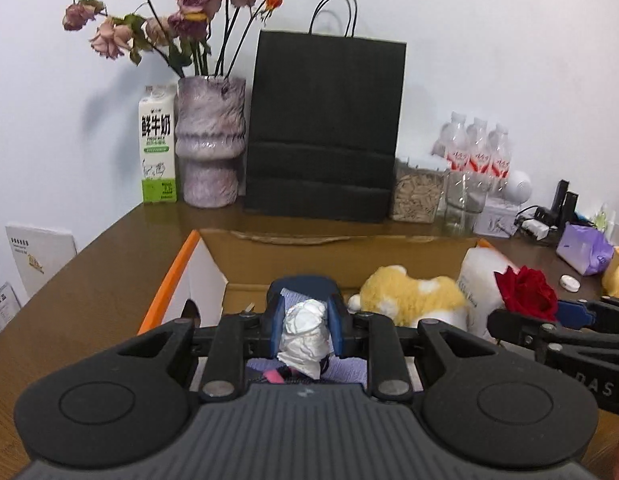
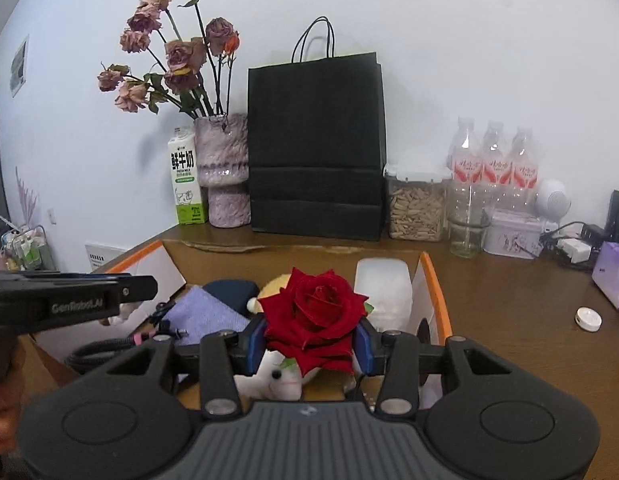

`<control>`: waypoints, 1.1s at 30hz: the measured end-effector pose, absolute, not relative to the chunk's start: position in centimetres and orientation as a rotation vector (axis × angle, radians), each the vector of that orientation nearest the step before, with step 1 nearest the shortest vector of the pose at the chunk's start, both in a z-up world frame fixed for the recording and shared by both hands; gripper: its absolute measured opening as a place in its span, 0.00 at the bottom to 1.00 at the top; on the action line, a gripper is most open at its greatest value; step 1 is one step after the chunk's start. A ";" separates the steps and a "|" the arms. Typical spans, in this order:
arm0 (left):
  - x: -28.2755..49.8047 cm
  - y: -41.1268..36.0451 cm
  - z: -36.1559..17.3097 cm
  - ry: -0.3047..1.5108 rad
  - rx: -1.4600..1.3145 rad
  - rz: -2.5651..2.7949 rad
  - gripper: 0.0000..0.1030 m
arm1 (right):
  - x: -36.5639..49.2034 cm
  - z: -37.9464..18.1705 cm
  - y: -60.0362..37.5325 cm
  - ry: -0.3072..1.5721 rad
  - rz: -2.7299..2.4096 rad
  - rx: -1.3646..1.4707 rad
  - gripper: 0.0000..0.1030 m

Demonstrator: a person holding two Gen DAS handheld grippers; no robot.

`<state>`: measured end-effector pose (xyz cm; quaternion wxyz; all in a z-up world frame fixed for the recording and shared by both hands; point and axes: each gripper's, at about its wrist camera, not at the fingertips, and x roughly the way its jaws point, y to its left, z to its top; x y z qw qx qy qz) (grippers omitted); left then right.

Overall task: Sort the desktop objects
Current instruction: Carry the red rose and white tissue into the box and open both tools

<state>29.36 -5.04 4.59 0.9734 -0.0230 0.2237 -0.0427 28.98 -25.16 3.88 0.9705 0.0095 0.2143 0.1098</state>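
My left gripper [image 1: 306, 326] is shut on a crumpled white paper ball [image 1: 305, 330] and holds it over an open cardboard box [image 1: 177, 276] with orange edges. My right gripper [image 2: 309, 342] is shut on a red rose [image 2: 314, 312] over the same box [image 2: 431, 284]; the rose also shows in the left wrist view [image 1: 527, 292]. In the box lie a yellow and white plush toy [image 1: 413, 294], a white bag [image 1: 479, 276], a purple cloth [image 2: 207, 314] and a dark blue object [image 2: 231, 290].
At the back of the brown desk [image 1: 101, 280] stand a milk carton [image 1: 158, 148], a vase of dried roses [image 1: 211, 140], a black paper bag [image 1: 323, 128], a jar of seeds [image 2: 415, 208], a glass [image 2: 467, 228], three bottles [image 2: 493, 160] and a tin [image 2: 513, 234]. A purple pack [image 2: 613, 274] and a small white round case [image 2: 588, 319] lie right.
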 end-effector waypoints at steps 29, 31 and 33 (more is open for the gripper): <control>26.4 -7.1 4.3 0.318 0.040 -0.046 0.99 | 26.2 4.0 -25.4 0.352 0.222 0.041 1.00; 25.8 -7.0 4.6 0.282 0.035 -0.031 1.00 | 25.8 4.3 -25.8 0.331 0.208 0.059 1.00; 25.6 -7.0 4.7 0.280 0.032 -0.036 1.00 | 25.8 4.4 -26.0 0.340 0.203 0.074 1.00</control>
